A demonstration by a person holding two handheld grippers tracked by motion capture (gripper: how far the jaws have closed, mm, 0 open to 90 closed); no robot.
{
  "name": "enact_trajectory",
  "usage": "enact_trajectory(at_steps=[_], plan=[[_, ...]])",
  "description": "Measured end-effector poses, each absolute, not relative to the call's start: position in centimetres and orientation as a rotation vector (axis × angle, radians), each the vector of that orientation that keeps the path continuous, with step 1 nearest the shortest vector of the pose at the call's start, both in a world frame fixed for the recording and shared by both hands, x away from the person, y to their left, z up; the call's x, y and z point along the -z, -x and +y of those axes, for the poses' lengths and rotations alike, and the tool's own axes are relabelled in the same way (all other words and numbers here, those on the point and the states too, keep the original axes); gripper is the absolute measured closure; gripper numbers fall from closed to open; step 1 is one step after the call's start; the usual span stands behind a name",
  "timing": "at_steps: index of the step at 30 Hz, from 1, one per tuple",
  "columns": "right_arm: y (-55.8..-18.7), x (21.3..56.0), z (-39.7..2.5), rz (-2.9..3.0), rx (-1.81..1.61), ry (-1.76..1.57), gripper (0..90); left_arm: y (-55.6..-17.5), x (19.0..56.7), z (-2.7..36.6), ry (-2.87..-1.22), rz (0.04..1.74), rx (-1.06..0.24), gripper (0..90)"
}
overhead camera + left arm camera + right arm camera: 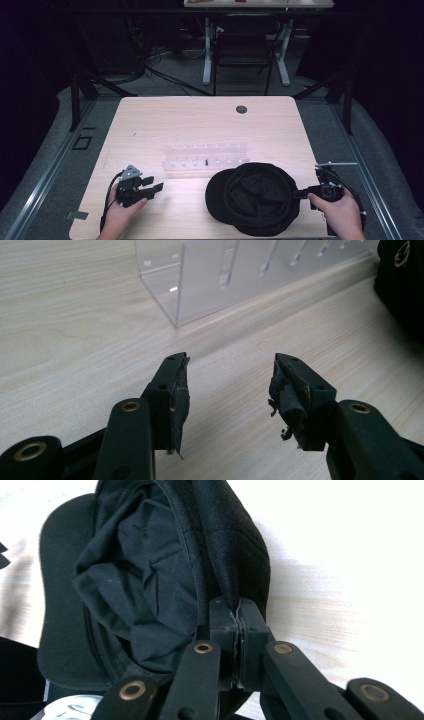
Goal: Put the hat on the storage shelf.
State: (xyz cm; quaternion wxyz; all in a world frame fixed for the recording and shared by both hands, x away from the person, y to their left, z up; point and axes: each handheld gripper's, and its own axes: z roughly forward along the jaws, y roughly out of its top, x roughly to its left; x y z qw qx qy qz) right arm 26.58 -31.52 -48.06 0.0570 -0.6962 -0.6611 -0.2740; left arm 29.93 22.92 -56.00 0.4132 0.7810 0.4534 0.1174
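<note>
A black cap (257, 197) lies upside down near the table's front edge, its inside lining up and its brim pointing left. My right gripper (299, 193) is shut on the cap's back rim; in the right gripper view the jaws pinch the cap (165, 580) fabric at the right gripper (238, 611) tips. My left gripper (152, 184) rests low over the table at the front left, open, with nothing between its jaws. In the left gripper view the left gripper (227, 371) points toward a clear plastic rack (235, 275).
The clear acrylic rack (206, 159) with several slots sits mid-table behind the cap. A round cable hole (241, 109) is near the table's far edge. A dark chair (243, 45) and another table's legs stand beyond the table. Bare wood (175, 120) spans the far half.
</note>
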Motion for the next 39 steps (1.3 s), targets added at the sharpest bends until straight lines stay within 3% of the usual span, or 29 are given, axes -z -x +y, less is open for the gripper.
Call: enact_trajectory(at_steps=[13, 39], plan=[[-26.4, 44.5, -31.7, -2.041, 0.872, 2.075, 88.1, -29.9, 56.0, 22.9, -1.964, 1.141, -0.296, 49.0], [-26.6, 40.8, -29.9, -1.944, 1.095, 1.902, 88.1, -30.0, 56.1, 22.9, -1.962, 1.142, -0.301, 49.0]])
